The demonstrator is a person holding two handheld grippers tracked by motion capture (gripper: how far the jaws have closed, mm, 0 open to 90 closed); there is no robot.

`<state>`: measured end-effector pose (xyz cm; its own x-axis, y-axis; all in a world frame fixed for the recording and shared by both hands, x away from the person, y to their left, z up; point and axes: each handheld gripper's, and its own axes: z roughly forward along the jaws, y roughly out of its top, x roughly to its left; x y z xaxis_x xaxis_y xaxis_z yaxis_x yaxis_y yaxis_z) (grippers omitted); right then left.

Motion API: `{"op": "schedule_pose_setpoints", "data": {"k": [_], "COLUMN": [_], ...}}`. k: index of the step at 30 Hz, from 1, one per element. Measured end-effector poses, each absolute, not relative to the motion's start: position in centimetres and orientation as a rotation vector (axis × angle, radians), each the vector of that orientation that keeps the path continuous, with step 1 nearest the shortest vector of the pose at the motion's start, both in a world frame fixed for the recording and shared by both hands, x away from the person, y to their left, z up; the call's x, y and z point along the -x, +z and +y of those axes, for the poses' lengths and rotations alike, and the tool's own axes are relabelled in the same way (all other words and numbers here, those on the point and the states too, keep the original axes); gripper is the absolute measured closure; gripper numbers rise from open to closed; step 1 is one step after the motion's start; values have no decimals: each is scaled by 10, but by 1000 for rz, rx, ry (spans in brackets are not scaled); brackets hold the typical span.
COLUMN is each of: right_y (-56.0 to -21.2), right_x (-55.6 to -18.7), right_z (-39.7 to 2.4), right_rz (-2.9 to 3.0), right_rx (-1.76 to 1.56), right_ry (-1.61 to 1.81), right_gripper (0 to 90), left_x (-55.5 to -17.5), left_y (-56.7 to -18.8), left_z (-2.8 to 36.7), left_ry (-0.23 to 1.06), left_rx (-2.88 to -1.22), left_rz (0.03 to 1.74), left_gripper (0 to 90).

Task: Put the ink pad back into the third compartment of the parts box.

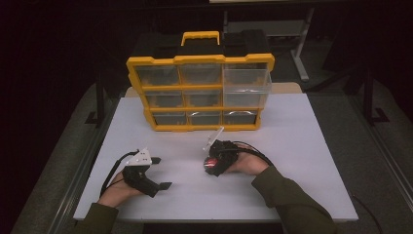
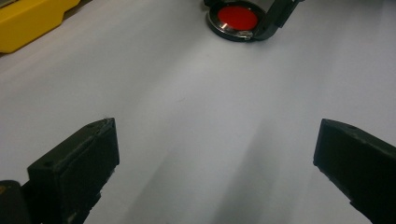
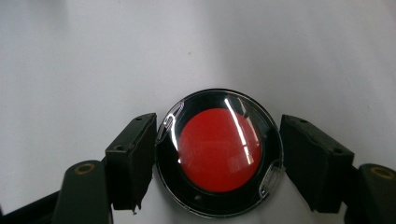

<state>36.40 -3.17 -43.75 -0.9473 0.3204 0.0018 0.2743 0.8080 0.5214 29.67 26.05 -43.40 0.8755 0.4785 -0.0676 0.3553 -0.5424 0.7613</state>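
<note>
A: Nearest us, the left gripper (image 1: 157, 171) rests low over the tabletop (image 1: 292, 146), jaws spread wide with nothing between them. It seems to be idle.

B: And the right gripper (image 1: 210, 163)?

A: Its jaws are closed on the round disc (image 3: 219, 151), a black-rimmed piece with a red centre under a clear glossy cover. In the right gripper view the two pads sit against opposite sides of the rim, and the disc lies flat on the white tabletop near the front middle.

B: What might go wrong from here?

A: The rim is round, smooth and shallow, so the pads bear on it at two small places. If the hand lifts or tilts quickly, the disc could pivot between them or squirt out and roll. The right pad looks barely in contact, though the glare makes that hard to judge.

B: And farther back?

A: The yellow organizer (image 1: 199, 92) stands upright at the far edge, with one clear drawer (image 1: 246, 87) at its upper right pulled out. If the disc is meant for that drawer, a careless carry could knock its thin front wall or tip the whole case.
</note>
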Motion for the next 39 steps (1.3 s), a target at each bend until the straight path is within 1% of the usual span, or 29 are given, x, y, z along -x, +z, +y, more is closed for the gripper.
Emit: {"op": "schedule_pose_setpoints", "data": {"k": [13,39], "right_y": [-429,-411], "right_x": [-363,-360], "right_z": [-41,-91], "right_rz": [2889,2846], "right_rx": [-510,-611], "right_ry": [829,847], "right_gripper": [287,287], "left_x": [-297,-297], "left_y": [-434,-434], "left_z": [262,262], "left_ry": [186,187], "left_rx": [-2195,-2195], "left_rz": [600,605], "left_gripper": [0,0]}}
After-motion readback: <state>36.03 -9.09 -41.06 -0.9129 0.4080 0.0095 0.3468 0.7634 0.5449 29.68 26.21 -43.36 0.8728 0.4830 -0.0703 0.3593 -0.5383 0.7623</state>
